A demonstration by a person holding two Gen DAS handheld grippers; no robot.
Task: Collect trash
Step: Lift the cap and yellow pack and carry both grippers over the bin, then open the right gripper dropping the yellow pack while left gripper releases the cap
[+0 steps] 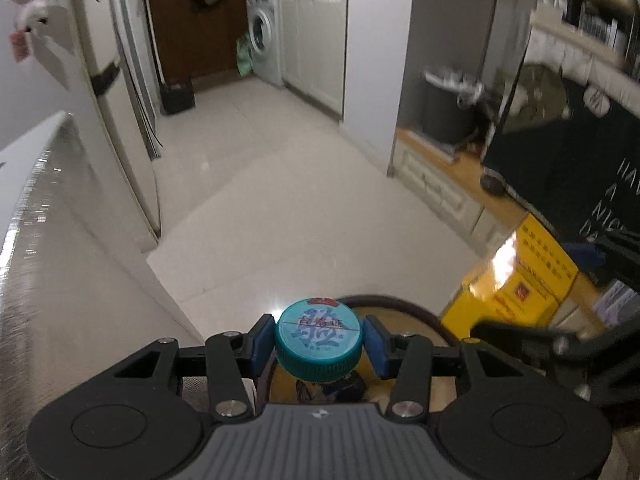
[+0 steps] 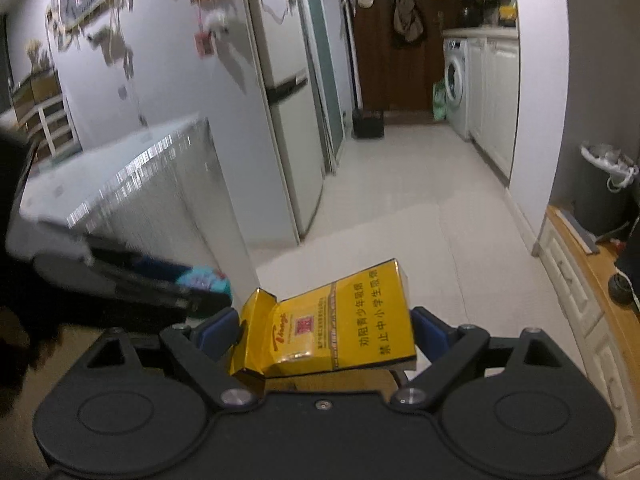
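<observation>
The left tool point(image 1: 320, 340) squeezes a round teal plastic bottle cap point(image 1: 319, 338) between its blue pads. The right tool point(image 2: 324, 330), just beside it, grips a yellow cardboard cigarette pack point(image 2: 340, 324) with its lid open. Farther off stands a dark bin point(image 2: 600, 192) with a white bag.

Light: dim, bluish indoor
Glare: bright spot on the floor point(image 1: 276, 304) just beyond the bottle cap point(image 1: 319, 330)
Blur: smeared beside the yellow pack point(image 2: 340, 324)
Edges: fisheye-bent, dark corners

Yellow cigarette pack point(image 2: 344, 320) reads "禁止中小学生吸烟"; black board point(image 1: 592, 168) shows "A NIC".
</observation>
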